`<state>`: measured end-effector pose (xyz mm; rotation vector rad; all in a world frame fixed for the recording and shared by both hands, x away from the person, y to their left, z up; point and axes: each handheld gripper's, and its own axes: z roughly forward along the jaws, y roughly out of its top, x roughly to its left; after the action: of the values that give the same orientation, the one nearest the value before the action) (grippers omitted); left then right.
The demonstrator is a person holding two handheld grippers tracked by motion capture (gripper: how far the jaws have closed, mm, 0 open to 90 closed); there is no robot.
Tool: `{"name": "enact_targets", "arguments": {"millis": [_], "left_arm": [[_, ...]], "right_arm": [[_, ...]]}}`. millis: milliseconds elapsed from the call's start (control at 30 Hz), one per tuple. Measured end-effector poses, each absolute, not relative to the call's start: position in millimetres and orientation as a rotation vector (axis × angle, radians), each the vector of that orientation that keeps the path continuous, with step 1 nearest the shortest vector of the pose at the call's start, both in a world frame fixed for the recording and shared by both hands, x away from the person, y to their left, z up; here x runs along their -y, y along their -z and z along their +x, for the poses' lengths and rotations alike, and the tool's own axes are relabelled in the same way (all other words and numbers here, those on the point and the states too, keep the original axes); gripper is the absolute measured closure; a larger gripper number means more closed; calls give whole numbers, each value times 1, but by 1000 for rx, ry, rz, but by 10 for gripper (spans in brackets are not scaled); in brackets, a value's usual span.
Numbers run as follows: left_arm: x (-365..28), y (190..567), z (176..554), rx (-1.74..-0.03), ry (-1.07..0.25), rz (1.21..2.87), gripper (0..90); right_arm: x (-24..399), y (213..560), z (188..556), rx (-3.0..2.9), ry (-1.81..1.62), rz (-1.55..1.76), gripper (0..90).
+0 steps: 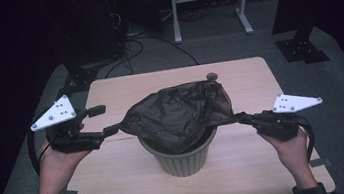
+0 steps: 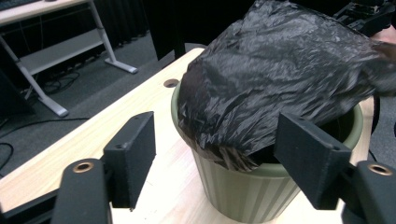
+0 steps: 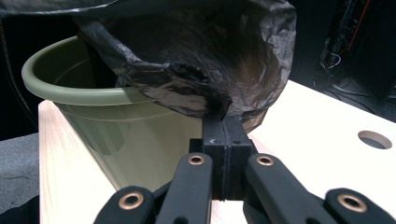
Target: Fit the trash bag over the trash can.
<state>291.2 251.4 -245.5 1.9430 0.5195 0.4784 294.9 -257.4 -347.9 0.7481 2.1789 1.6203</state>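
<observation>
Black bin bag hangs spread over the green ribbed bin that stands near the middle of the pale wooden table in the high view, its lower part drooping inside the rim; the right gripper pinches the bag's right edge and pulls it out taut, while the left gripper sits at the bag's left edge with its jaws apart, the nearer jaw tip just beside the plastic.

From the left gripper view, the left gripper has its jaws standing wide with nothing pressed between them; the bag bulges above the bin, and its crumpled hem lies over the near rim, between the jaws but unclamped.

From the right gripper view, the right gripper is fully closed, a fold of the bag caught between its pads; the bin stands just behind, on the table.
</observation>
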Motion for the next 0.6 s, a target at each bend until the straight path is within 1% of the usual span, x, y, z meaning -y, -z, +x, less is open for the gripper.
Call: {"name": "enact_targets", "arguments": {"millis": [167,300,567,600], "left_arm": [[-245,239,291,-488,-466,1937,274],[-229,228,291,-445,-461,1938,272],[-180,212,295,-365,-410,1953,273],[-168,208,296,-347,-400,1962,273]], "right_arm": [[260,347,295,-2172,-1613,749,897],[259,347,295,-2171,-1617,749,897],[256,347,295,-2172,-1621,739,897],[256,347,295,-2172,-1622,738,897]]}}
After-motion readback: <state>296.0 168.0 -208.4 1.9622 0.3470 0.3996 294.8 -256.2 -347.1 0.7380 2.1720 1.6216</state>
